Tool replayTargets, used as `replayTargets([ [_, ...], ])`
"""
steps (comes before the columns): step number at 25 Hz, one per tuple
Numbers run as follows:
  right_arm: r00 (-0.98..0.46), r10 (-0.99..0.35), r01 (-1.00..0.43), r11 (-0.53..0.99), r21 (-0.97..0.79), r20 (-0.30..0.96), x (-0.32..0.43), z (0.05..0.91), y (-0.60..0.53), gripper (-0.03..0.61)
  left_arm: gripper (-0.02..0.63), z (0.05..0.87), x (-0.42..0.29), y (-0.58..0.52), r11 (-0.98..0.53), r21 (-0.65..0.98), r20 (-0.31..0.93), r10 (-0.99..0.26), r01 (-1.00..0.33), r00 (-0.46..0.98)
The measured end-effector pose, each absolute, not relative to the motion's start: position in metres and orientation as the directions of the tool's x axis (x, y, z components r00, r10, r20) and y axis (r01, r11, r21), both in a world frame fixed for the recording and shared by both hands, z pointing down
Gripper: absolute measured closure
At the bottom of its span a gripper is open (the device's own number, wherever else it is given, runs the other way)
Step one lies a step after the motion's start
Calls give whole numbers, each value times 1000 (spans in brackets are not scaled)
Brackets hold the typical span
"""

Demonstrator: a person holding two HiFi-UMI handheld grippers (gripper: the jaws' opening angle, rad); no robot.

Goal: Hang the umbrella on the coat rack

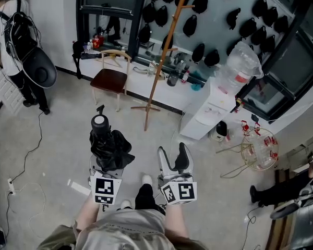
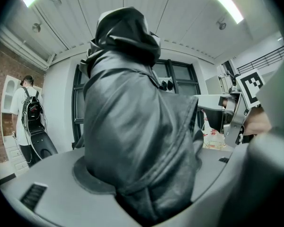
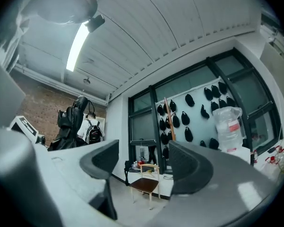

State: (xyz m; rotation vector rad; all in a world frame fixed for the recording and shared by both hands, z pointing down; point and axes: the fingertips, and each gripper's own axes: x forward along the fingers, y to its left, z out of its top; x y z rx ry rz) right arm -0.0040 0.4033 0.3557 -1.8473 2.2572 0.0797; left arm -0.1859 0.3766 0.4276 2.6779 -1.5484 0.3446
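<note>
The left gripper [image 1: 105,171] is clamped on the folded black umbrella [image 1: 108,146], which stands upright between its jaws. The right gripper [image 3: 144,163] is beside it, jaws wide and empty. The wooden coat rack [image 1: 159,66] stands well ahead, near a chair [image 1: 110,79].

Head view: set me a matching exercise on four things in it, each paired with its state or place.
Things:
1. umbrella
2. right gripper
3. coat rack
4. chair

States or places:
A. jaws apart, nothing between them
B. dark red seat, standing by the wall
C. black, folded, clamped in the left gripper
D. tall wooden pole, just right of the chair

Pairs: 1-C, 2-A, 3-D, 4-B
</note>
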Motion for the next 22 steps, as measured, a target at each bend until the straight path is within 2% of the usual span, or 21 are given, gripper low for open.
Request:
replayTargets([
  [11,-198,-961,-969,221,-111,-191,20,370,333,258,305,439,-180,313,-462,-72,226,-871,-884,437],
  [22,-199,-961,-962,228,-147,-190,81,362,212,258,305,423,-123,187,-474,-89,227,-866,-876,445],
])
